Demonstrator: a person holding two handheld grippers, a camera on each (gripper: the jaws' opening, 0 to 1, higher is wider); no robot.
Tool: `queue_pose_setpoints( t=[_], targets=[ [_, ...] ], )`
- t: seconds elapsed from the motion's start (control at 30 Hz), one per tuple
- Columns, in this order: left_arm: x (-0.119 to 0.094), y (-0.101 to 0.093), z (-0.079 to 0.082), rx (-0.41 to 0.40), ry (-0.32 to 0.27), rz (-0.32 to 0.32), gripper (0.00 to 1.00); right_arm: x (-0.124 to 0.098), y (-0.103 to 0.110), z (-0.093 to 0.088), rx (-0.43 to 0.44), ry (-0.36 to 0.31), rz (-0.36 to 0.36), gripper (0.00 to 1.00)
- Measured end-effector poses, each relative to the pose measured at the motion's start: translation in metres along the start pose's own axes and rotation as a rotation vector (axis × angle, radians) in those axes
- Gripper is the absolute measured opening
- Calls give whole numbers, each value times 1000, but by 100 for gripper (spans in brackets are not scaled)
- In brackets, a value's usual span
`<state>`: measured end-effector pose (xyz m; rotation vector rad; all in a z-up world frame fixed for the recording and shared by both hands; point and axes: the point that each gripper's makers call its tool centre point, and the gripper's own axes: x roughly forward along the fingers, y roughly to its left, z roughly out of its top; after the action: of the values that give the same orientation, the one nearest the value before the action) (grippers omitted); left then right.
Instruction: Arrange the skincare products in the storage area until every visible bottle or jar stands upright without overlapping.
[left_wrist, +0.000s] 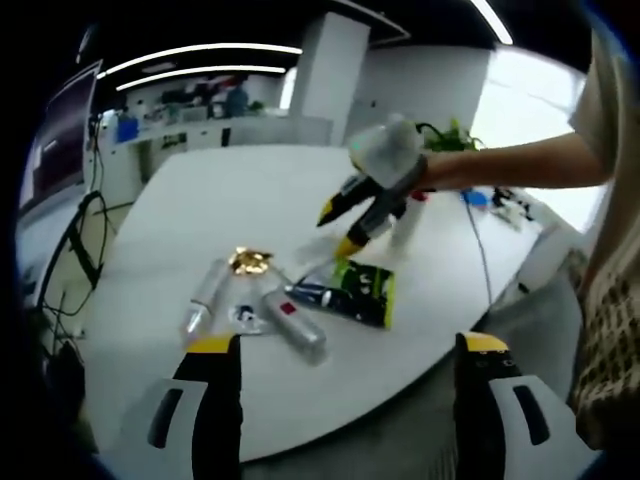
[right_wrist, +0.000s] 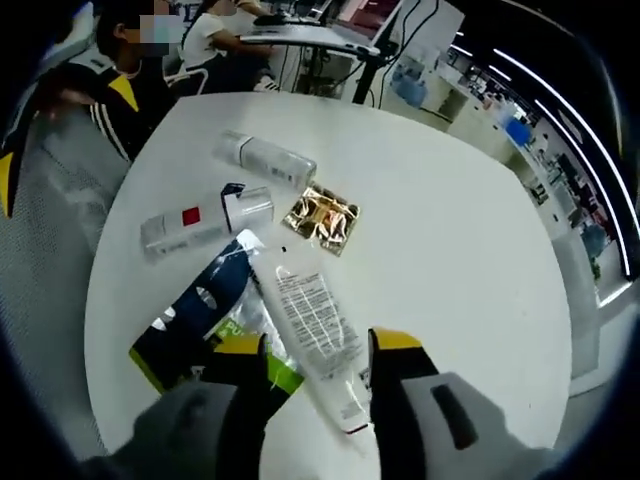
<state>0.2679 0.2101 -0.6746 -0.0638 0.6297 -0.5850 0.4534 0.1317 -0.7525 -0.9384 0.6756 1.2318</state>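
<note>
Left gripper view
- Left hand-held gripper (left_wrist: 345, 345): jaws spread wide, holding nothing, hanging off the near desk edge.
- Desk (left_wrist: 200, 200): white, round-cornered.
- Products: a cluster lying flat near the near edge. Two silver bottles (left_wrist: 205, 293), (left_wrist: 295, 320) on their sides; a gold sachet (left_wrist: 249, 262) between and behind them; a green-and-black pack (left_wrist: 365, 290) to the right.
- Right hand-held gripper (left_wrist: 338, 228): enters from the right, yellow tips angled down just above the pack.

Right gripper view
- Right hand-held gripper (right_wrist: 318, 345): jaws partly open, one either side of a white tube (right_wrist: 312, 335); contact cannot be told.
- Tube: lying flat, overlapping the green-and-black pack (right_wrist: 190, 335); long axis runs away from the jaws, between them, slightly aslant.
- Others: red-marked bottle (right_wrist: 205, 220) and a second bottle (right_wrist: 265, 155) beyond, both lying; gold sachet (right_wrist: 320, 217) beside them.

Judgement
- Nearer hand: the right, already astride the tube.
- Next move: likely close on the tube, lift it clear of the pack and stand it up.
- Progress: nothing upright yet.
</note>
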Motion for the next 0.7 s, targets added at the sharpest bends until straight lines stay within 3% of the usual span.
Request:
queue_pose_setpoints(
  t=[0.1,0.33,0.63,0.7],
  targets=[
    [0,-1,0,0,0,-5,86,11,-1,3,-12,-3,31,32],
    [0,0,0,-7,0,-5,86,30,5,-3,-53,42,93,35],
    [1,0,-1,-10,6,-5,86,36,-3,-3,97,-1,132,34],
    [1,0,-1,-10,7,-5,86,37,-3,-2,85,-2,138,34]
  ],
)
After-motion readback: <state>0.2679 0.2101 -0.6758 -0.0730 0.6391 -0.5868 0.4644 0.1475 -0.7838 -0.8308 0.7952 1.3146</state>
